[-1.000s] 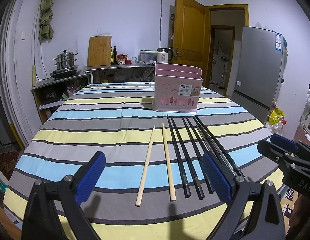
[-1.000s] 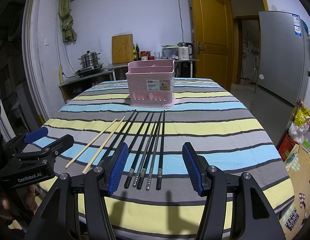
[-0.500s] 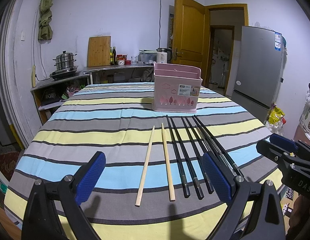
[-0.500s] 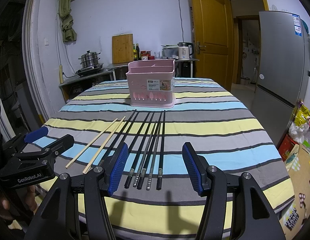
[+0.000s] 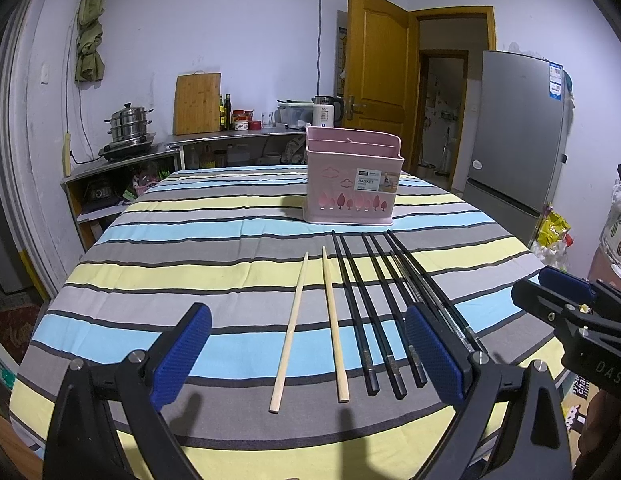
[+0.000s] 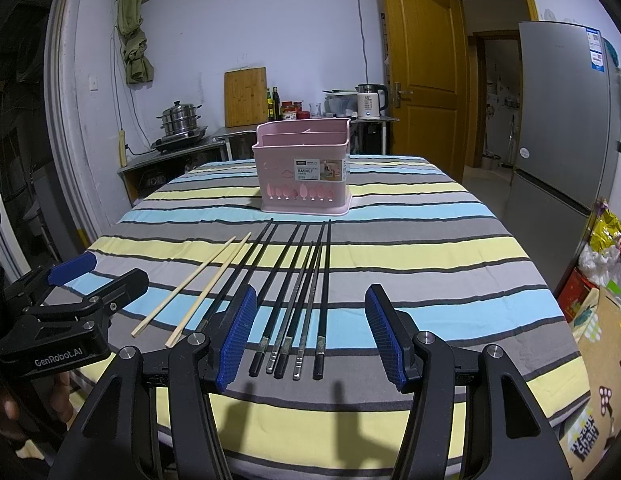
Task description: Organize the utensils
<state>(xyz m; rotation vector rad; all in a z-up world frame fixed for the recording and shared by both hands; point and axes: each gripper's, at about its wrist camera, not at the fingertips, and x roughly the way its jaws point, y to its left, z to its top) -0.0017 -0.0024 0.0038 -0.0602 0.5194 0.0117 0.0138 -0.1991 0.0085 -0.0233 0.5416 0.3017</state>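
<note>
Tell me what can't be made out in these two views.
- Inside of the pink basket: both views, hidden by its own front wall.
- Exact count of black chopsticks: left view, the left gripper covers some.
- Basket label text: too small beyond BASKET.

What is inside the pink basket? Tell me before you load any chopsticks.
Only the top of the pink basket shows: inner dividers splitting it into compartments, with nothing sticking above the rim. Its walls hide the bottom, so low-lying contents cannot be ruled out.
</note>
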